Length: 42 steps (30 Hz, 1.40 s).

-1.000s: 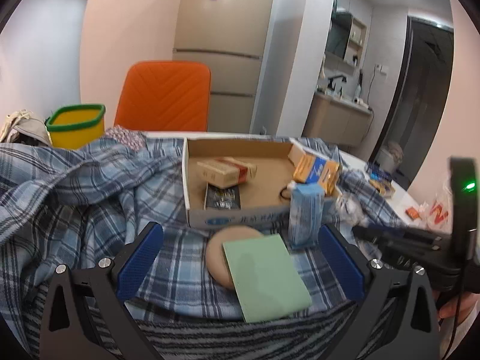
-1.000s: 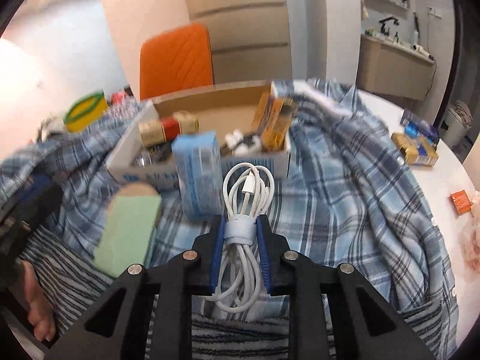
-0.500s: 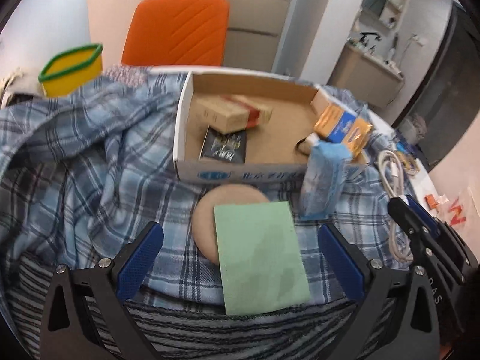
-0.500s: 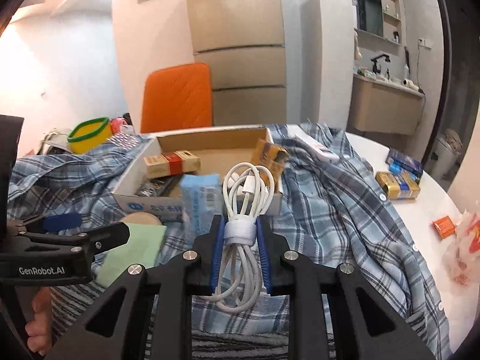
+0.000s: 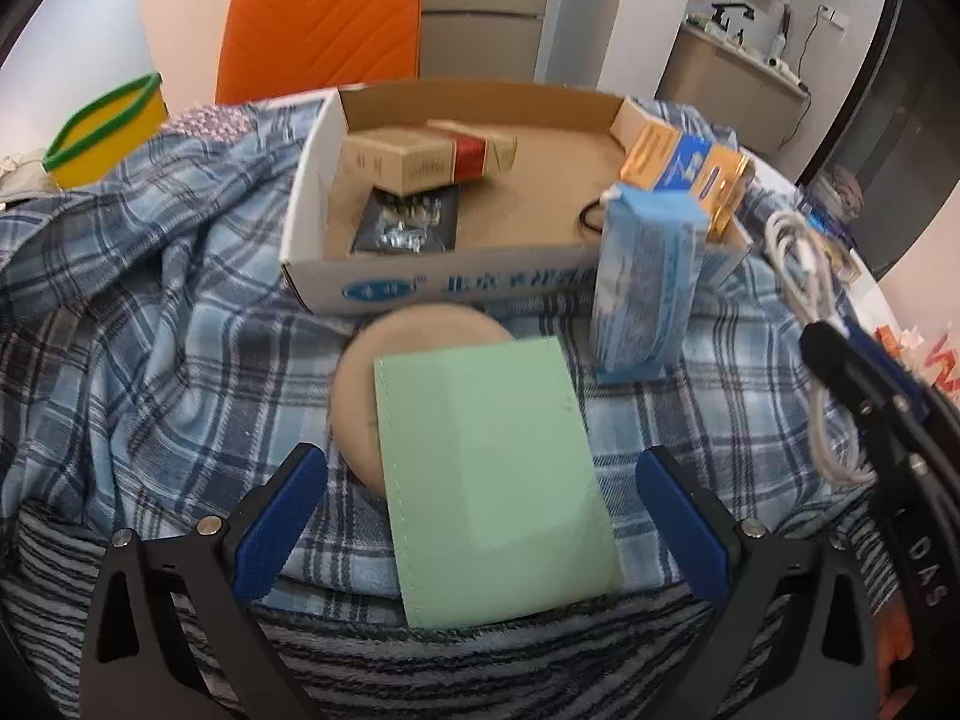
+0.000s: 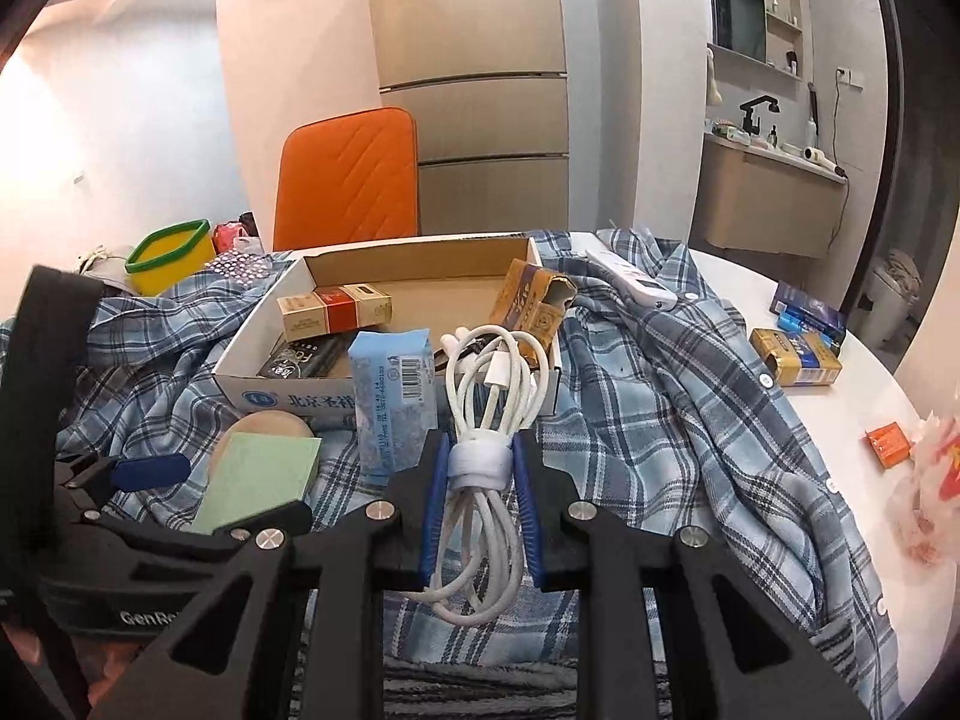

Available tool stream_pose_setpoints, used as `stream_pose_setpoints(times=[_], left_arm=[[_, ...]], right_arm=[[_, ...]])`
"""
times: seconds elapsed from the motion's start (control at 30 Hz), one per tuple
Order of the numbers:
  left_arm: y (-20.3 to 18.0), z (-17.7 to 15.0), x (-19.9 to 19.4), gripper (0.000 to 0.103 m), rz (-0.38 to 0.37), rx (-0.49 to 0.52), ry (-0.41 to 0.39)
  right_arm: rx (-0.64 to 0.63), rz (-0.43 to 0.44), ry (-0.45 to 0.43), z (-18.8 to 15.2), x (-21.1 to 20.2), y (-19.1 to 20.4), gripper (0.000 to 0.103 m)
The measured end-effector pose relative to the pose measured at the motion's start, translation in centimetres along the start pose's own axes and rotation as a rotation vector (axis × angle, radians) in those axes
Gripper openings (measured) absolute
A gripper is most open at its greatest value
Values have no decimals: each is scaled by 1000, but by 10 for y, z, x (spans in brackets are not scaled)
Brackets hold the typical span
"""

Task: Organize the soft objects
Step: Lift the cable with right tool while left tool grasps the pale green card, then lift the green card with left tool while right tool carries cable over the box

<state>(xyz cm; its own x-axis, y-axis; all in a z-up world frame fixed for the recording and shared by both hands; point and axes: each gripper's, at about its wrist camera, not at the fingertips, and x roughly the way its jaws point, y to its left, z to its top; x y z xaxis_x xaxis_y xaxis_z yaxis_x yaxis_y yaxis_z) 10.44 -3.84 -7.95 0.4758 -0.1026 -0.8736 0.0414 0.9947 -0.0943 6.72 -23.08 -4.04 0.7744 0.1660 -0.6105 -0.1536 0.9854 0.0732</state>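
My right gripper is shut on a coiled white cable and holds it above the plaid shirt, in front of the cardboard box. The cable also shows in the left wrist view. My left gripper is open and empty, its jaws on either side of a green pouch that lies on a round tan pad. A blue tissue pack stands upright against the box front.
The box holds a tan and red carton, a dark packet and an orange and blue carton. A yellow tub and an orange chair stand behind. A remote and small boxes lie right.
My left gripper has moved closer to the green pouch and tilted down. My right gripper has risen a little with the cable still in it.
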Motion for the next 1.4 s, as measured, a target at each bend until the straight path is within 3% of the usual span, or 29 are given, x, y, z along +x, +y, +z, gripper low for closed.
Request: stream_pose_setpoints(times=[0.13, 0.3, 0.33, 0.5, 0.8, 1.1, 1.4], left_arm=[[5, 1, 6, 95, -25, -24, 30], [9, -2, 4, 71, -15, -40, 25], [9, -3, 4, 70, -15, -38, 20], [9, -9, -13, 69, -53, -7, -61], [0, -26, -63, 69, -95, 65, -343], [3, -41, -100, 68, -98, 65, -559], [-1, -51, -118, 68, -54, 75, -648]], right_arm=[[1, 0, 3, 0, 0, 0, 23], [-2, 1, 5, 0, 1, 0, 23], [-1, 1, 7, -1, 2, 0, 23], [5, 4, 4, -1, 1, -1, 23], [-1, 12, -18, -1, -4, 0, 23], [-63, 50, -158, -3, -32, 14, 23], [-75, 85, -242, -3, -49, 19, 23]])
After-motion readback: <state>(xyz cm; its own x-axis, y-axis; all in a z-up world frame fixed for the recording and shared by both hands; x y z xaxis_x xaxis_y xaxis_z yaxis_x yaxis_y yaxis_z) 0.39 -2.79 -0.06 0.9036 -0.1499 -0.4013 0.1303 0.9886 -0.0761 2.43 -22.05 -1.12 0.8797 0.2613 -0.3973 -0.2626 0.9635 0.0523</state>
